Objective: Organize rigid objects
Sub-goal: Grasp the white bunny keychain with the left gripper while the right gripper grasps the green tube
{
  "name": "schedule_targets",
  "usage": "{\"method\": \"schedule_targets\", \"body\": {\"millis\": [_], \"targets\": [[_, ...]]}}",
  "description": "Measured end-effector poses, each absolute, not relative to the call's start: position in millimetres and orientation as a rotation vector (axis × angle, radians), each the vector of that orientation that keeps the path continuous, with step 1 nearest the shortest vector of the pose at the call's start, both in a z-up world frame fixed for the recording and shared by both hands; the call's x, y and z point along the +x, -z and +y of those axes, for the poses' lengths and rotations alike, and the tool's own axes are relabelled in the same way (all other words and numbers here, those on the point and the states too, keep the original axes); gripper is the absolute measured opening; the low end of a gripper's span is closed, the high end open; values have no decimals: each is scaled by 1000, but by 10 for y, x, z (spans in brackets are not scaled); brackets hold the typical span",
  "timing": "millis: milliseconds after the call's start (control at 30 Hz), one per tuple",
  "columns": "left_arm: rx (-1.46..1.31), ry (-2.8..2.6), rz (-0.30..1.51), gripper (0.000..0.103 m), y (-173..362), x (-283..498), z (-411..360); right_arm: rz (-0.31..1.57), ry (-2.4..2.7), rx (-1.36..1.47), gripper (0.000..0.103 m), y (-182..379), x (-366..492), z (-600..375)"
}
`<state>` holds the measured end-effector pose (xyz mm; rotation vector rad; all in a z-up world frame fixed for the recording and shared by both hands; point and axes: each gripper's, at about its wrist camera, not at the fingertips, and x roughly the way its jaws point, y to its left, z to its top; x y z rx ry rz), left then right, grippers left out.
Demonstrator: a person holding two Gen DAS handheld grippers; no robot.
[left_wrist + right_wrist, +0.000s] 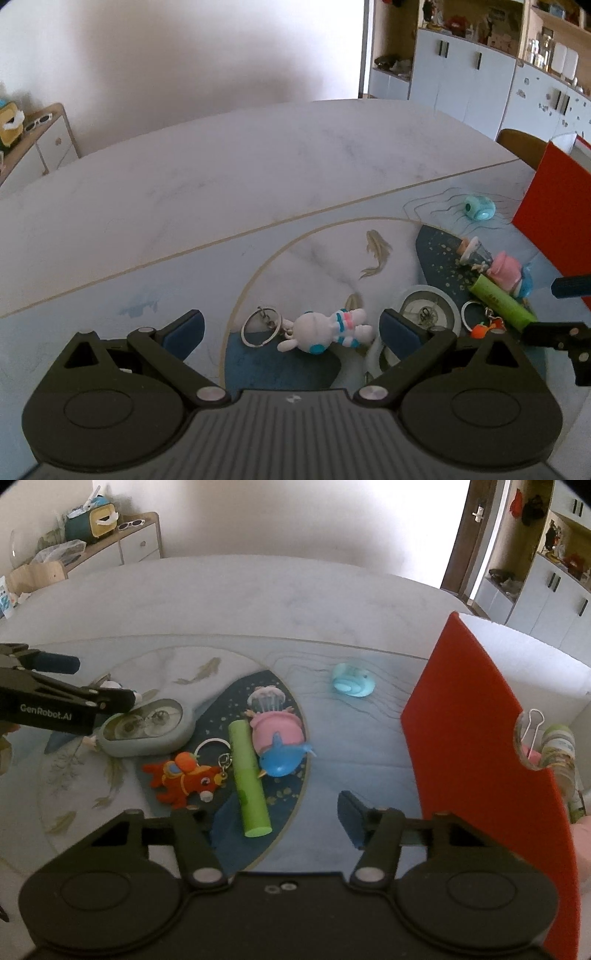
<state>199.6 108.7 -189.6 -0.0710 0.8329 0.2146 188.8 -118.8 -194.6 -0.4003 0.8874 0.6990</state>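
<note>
Astronaut keychain (325, 332) lies crosswise between open left tongs (291, 328); right tongs (275, 812) open.

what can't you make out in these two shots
- Red box contents: right wrist view, its wall hides all but a clip seen through the handle hole.
- Grey case: the left gripper covers its left end.
- Shelf items: left wrist view, too small.

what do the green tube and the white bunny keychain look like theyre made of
Green tube: likely matte plastic or foam, given its even colour, lack of glare and flat cut end.
White bunny keychain: probably smooth moulded plastic or vinyl with painted pink and blue stripes; its ring looks like shiny metal.
</note>
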Motion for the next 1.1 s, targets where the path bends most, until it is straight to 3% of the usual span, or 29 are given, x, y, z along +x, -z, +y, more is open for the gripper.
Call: {"method": "schedule_targets", "body": {"millis": [267,733,933,1000,1100], "targets": [[-87,-213,822,101,1909,2020,1088,874,-727,-423,41,1986,1914,-1094],[-109,-227,823,95,1951,2018,1166,861,-764,-425,40,2000,1930,-1017],[-65,-155,809,74,1939,1998,1059,861,-773,-419,40,2000,1931,-1010],[-60,-125,812,61,1945,1999,1027,867,-780,-407,35,1999,1937,-1017],[-29,-108,829,50,1974,1996,939,868,-792,-404,26,1995,1923,-1015]]}}
